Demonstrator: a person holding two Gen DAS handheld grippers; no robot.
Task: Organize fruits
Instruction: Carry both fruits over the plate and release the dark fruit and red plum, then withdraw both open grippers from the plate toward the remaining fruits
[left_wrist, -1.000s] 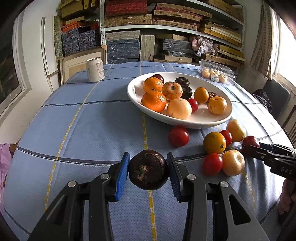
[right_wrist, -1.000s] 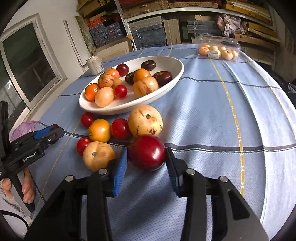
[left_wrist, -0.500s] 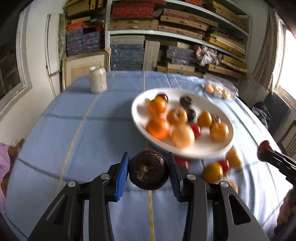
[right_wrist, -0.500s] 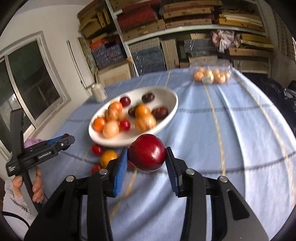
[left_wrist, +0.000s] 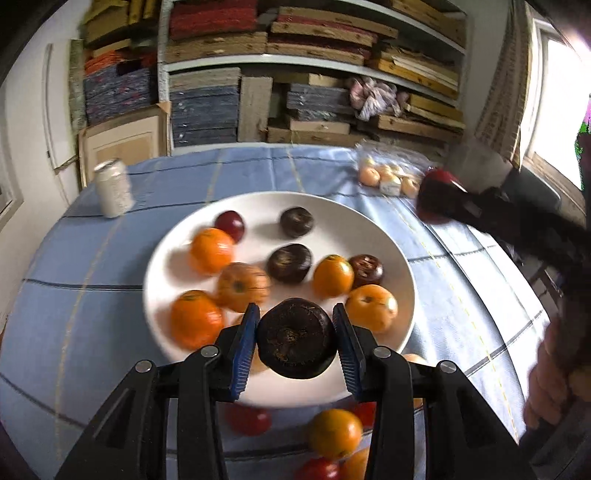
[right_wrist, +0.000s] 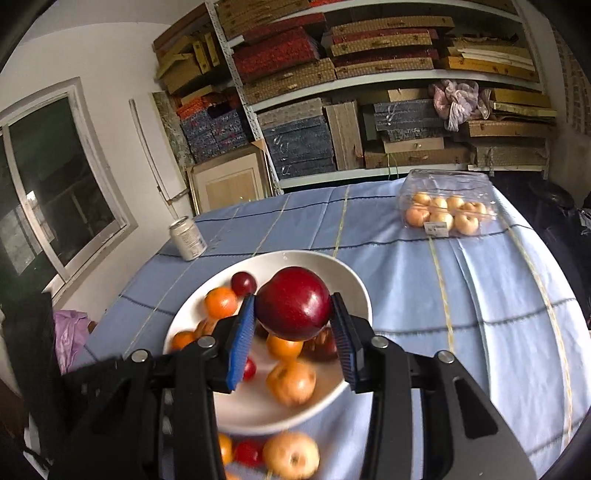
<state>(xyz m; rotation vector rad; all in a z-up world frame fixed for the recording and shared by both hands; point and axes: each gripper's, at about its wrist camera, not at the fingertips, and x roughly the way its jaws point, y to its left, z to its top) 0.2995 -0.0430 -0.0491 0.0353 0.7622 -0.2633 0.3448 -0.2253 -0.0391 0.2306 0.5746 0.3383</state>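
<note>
Shown left to right: the left tool (left_wrist: 295, 341), its blue pads narrowly parted and clamped on a dark purple-brown fruit (left_wrist: 295, 338), hangs over the near rim of the white bowl (left_wrist: 369, 221); the right tool (right_wrist: 293, 334) grips a glossy red fruit (right_wrist: 293, 302) in the same way, above the bowl's right side. Oranges, pale yellow fruit and other dark fruit already lie in the bowl, while several red and orange pieces (left_wrist: 334, 432) remain on the blue-clothed table (left_wrist: 92, 314) just outside its near edge. To place well, each tool is best lowered over a bare patch of white, such as the open area at the bowl's far right, and opened only when the fruit nearly touches, so it does not roll or strike its neighbours; staggering the two releases would probably avoid a collision. A silver can (right_wrist: 187, 238) and a clear punnet of pale fruit (right_wrist: 445, 212) stand farther back; the punnet's white sticker and the can's print are too small to read.
</note>
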